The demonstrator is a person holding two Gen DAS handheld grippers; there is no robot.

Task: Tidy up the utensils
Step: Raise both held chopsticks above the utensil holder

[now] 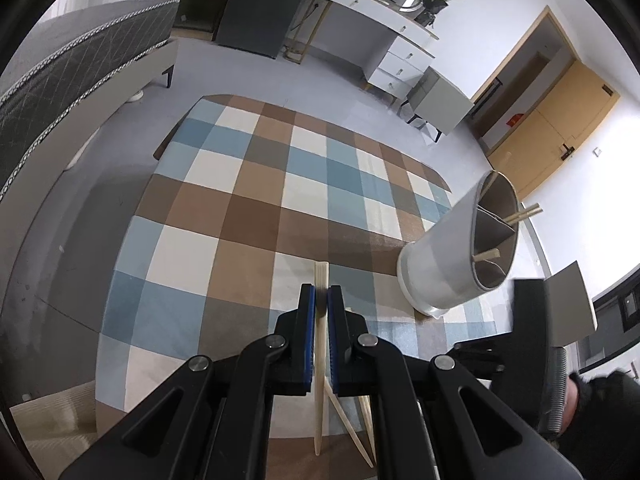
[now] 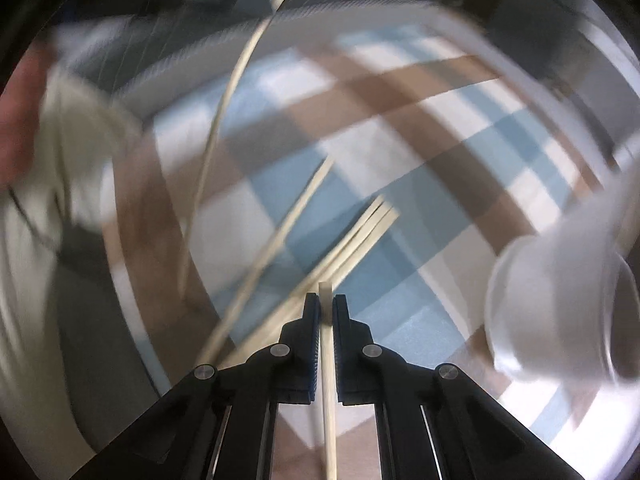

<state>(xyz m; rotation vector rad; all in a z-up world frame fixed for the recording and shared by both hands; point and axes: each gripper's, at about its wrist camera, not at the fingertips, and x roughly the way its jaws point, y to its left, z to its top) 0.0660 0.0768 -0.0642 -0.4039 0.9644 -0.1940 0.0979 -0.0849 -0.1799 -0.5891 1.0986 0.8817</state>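
Chopsticks (image 1: 321, 344) fill both tongs, left (image 1: 321, 294) and right (image 2: 327, 304); some sit in the holder (image 1: 456, 248) beyond, others (image 2: 352, 240) lie loose ahead.

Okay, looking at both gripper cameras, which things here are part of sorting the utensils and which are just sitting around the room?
Part of the job:
- left gripper, jaws shut on a chopstick
- right gripper, jaws shut on another chopstick
- loose chopsticks on the checked rug
- white divided holder, some chopsticks already inside

Just lying about:
- bed
- white desk
- dark fridge
- wooden door
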